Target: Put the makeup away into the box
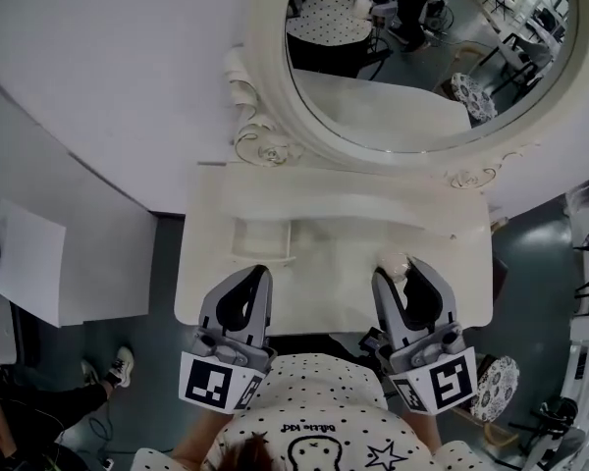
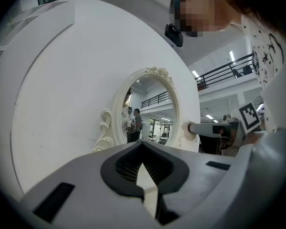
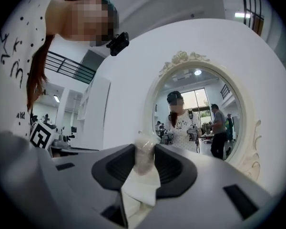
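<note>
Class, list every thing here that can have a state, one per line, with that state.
Box: open-topped, standing on the table.
Makeup item: gripped, not yet in the box.
Right tongs: shut on the makeup item.
Left tongs: shut, empty.

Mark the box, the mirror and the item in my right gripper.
box (image 1: 263,240): head view, bare inside floor.
mirror (image 1: 373,96): head view, the glass.
makeup item (image 3: 144,152): right gripper view, its pale body.

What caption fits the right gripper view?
Right tool grips a pale makeup container before a white-framed oval mirror.
</note>
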